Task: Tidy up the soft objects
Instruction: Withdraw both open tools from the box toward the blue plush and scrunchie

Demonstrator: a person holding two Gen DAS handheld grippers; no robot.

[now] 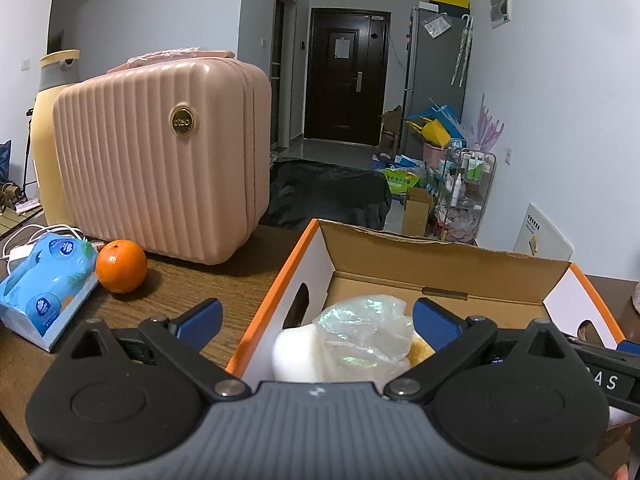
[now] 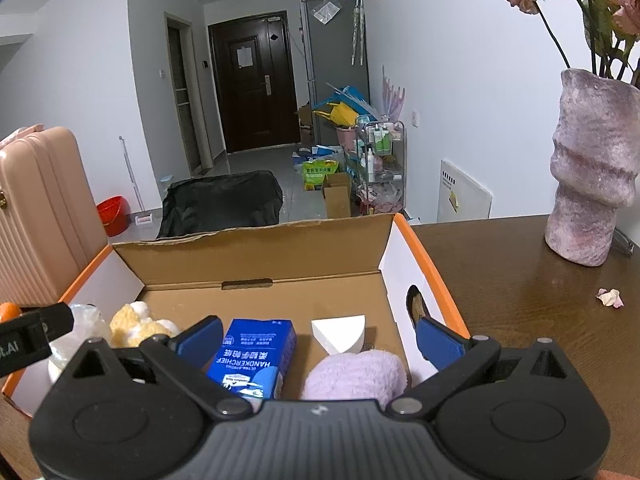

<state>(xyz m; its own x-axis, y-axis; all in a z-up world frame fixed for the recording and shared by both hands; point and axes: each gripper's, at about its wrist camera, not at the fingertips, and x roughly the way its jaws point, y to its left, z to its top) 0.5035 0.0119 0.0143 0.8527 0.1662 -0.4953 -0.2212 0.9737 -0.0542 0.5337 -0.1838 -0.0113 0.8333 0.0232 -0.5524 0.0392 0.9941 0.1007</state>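
Orange-edged cardboard forms the open box (image 2: 424, 264) on the brown table (image 2: 520, 300), and nearly everything soft already lies inside it: a crinkled iridescent plastic bag (image 1: 364, 332) over a white sponge (image 1: 296, 354) at the box's left end, a yellow-and-white fluffy piece (image 2: 136, 322) beside them, then a blue handkerchief pack (image 2: 252, 354), a white foam wedge (image 2: 340, 332) and a lilac fuzzy cloth (image 2: 356, 372) toward its right end. The left gripper (image 1: 316, 320) and the right gripper (image 2: 318, 338) hover over the box with jaws spread wide, pinching nothing. Left of the box, outside it, a blue tissue pack (image 1: 44, 284) lies beside an orange (image 1: 121, 266). That pack looks light and squashy with a slick wrapper; gripping across its narrower middle would likely hold best.
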